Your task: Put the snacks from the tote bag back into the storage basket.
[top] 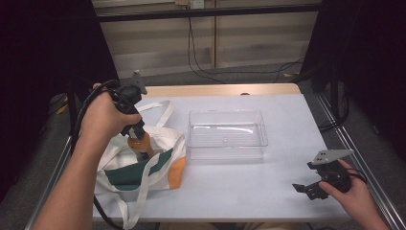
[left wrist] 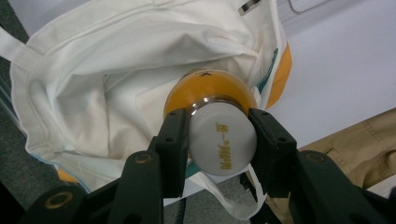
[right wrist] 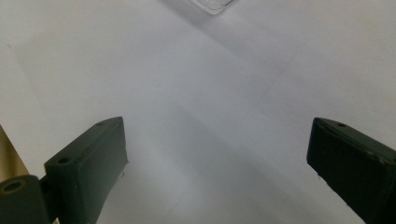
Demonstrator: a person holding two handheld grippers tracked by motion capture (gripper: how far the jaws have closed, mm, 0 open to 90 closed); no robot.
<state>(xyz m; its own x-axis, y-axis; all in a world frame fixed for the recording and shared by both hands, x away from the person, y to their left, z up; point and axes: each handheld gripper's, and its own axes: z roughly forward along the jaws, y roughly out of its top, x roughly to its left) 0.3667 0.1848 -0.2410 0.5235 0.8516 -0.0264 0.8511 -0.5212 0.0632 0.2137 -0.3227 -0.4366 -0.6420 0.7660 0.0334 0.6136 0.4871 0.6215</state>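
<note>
An orange bottle (left wrist: 210, 91) is held by its white cap (left wrist: 223, 139) between the jaws of the left gripper (left wrist: 219, 140), both pads pressed against the cap's sides. Directly beyond the jaws, the bottle's body is seen over the open mouth of a white tote bag (left wrist: 93, 93), whose cloth folds lie around and beneath it. In the high view the bottle's lower end (top: 140, 145) is hidden by the bag's rim, so whether it is clear of the cloth cannot be told. A bag strap (top: 165, 112) lies on the table just past this gripper, and a clear plastic tray (top: 226, 134) stands off to its side, apart from the bag. The printing on the cap is too small to be read (gold characters, blurred). The right gripper (top: 313, 184) is held low near the table's near edge, well apart from the tray, its jaws wide apart with nothing between them; ahead of them only bare white tabletop (right wrist: 201, 93) is seen, with a corner of the tray cut off by the frame.
</note>
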